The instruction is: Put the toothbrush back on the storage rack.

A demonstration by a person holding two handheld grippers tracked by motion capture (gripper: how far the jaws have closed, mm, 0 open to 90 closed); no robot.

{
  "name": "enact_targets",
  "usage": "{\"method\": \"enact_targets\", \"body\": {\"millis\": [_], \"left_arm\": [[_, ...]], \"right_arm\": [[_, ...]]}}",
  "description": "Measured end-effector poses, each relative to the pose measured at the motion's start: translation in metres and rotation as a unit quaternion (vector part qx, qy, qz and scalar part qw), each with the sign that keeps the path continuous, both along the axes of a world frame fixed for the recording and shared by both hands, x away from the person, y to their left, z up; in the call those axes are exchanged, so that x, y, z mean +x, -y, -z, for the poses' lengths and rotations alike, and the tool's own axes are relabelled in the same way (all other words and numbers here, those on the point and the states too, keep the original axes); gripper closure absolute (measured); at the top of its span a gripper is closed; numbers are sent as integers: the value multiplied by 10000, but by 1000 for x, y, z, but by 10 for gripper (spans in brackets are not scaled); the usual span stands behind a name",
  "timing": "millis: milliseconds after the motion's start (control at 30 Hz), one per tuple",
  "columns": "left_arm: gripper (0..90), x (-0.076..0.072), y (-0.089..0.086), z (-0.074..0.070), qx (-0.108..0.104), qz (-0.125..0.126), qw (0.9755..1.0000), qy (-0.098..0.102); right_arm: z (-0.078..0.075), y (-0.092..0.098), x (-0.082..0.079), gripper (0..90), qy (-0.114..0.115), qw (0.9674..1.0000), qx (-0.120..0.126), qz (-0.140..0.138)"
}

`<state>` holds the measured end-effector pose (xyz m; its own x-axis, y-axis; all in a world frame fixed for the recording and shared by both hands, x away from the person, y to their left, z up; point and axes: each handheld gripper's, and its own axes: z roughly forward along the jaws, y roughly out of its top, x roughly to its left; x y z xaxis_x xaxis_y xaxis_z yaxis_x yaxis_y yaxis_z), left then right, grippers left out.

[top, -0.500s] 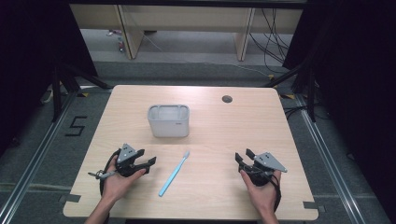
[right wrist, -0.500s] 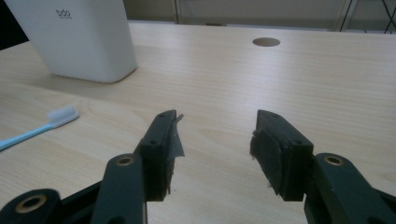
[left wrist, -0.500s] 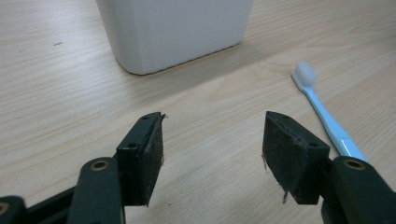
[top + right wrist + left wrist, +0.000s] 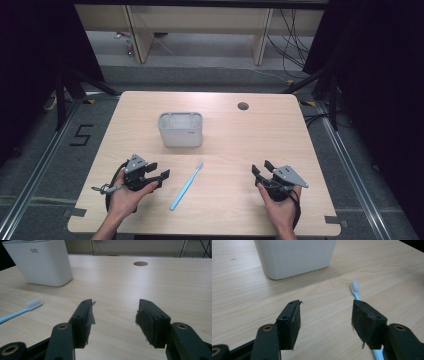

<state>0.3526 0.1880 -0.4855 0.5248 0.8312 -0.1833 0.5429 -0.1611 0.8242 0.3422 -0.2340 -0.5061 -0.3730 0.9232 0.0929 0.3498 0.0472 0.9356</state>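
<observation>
A light blue toothbrush point(image 4: 186, 186) with a white head lies flat near the table's front, angled toward a white rectangular cup point(image 4: 181, 129) standing upright at mid-table. My left gripper point(image 4: 161, 171) rests in a hand just left of the toothbrush, jaws open and empty. In the left gripper view, the toothbrush point(image 4: 355, 287) lies by the right jaw of that gripper point(image 4: 325, 307), with the cup point(image 4: 294, 257) ahead. My right gripper point(image 4: 261, 167) sits at the front right, open and empty. In the right gripper view, this gripper point(image 4: 115, 305) faces bare table, with the toothbrush point(image 4: 25, 308) and the cup point(image 4: 42, 262) to its left.
The wooden table point(image 4: 260, 135) has a round cable hole point(image 4: 243, 106) at its back right, which the right gripper view shows as a hole point(image 4: 140, 263) far ahead. Dark floor and metal rails surround the table, with shelving behind.
</observation>
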Motion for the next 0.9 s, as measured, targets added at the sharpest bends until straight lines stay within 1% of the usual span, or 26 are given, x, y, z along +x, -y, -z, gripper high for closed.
{"method": "enact_targets", "body": {"millis": [33,100,133,167,200,233,267,300,333,367,400,433,467,500,533,567,600,633,667,700,733,767,833,867,900], "left_arm": [[403,-1,2,-3,59,11,10000,-72],[411,0,3,-8,245,217,9990,-293],[411,0,4,-10,343,314,9980,-420],[430,2,7,-12,516,474,9959,-572],[437,2,7,-12,516,474,9959,-572],[437,3,8,-13,542,567,9948,-655],[441,4,10,-14,608,593,9937,-735],[443,6,12,-15,683,648,9921,-827],[445,7,14,-15,738,692,9909,-892],[446,8,15,-16,804,785,9884,-1020],[446,10,17,-17,887,853,9861,-1120],[447,11,19,-18,986,904,9830,-1256],[445,13,21,-18,1049,941,9812,-1322],[444,14,23,-20,1172,968,9784,-1402],[444,15,25,-21,1287,1007,9752,-1494],[443,17,28,-23,1406,1023,9719,-1587],[441,20,33,-26,1574,1052,9668,-1716],[435,20,33,-26,1574,1052,9668,-1716],[435,22,36,-27,1636,1070,9636,-1825],[419,24,39,-28,1723,1056,9590,-1988],[416,26,42,-28,1836,1059,9547,-2090],[416,28,45,-28,1858,1000,9536,-2148],[415,32,50,-27,1933,1021,9498,-2237],[415,35,51,-27,1996,1052,9480,-2246],[417,35,54,-26,1923,1022,9491,-2274]], "right_arm": [[1,-1,1,464,-37,10000,74,-25],[1,-3,-1,470,-201,9997,147,-3],[1,-3,-1,470,-201,9997,147,-3],[1,-1,1,473,-40,10000,-82,-35],[1,0,1,473,-52,9999,-76,-65],[1,0,1,473,-52,9999,-76,-65],[1,0,1,474,-65,9999,-82,-68],[1,-1,2,474,-39,10000,-23,-80],[2,-2,2,474,-84,9999,80,-108],[2,-1,2,477,-71,9999,-51,-75],[2,-1,2,477,-71,9999,-51,-75],[2,-2,2,478,-143,9998,38,-108],[3,-2,3,479,-135,9999,-18,-97],[2,-1,2,479,-135,9997,-75,-179],[2,-1,2,479,-135,9997,-75,-179],[2,-3,2,479,-184,9997,-1,-163],[2,-4,2,479,-213,9996,35,-181],[2,-4,2,479,-213,9996,35,-181],[2,-4,2,479,-209,9996,-8,-192],[2,-3,3,478,-194,9996,-61,-204],[1,-3,3,477,-237,9995,-75,-217],[2,-2,3,476,-212,9995,-89,-196],[1,-1,3,476,-257,9995,-81,-168],[1,-1,2,476,-285,9994,-109,-148],[1,-1,2,476,-294,9994,12,-195]]}}
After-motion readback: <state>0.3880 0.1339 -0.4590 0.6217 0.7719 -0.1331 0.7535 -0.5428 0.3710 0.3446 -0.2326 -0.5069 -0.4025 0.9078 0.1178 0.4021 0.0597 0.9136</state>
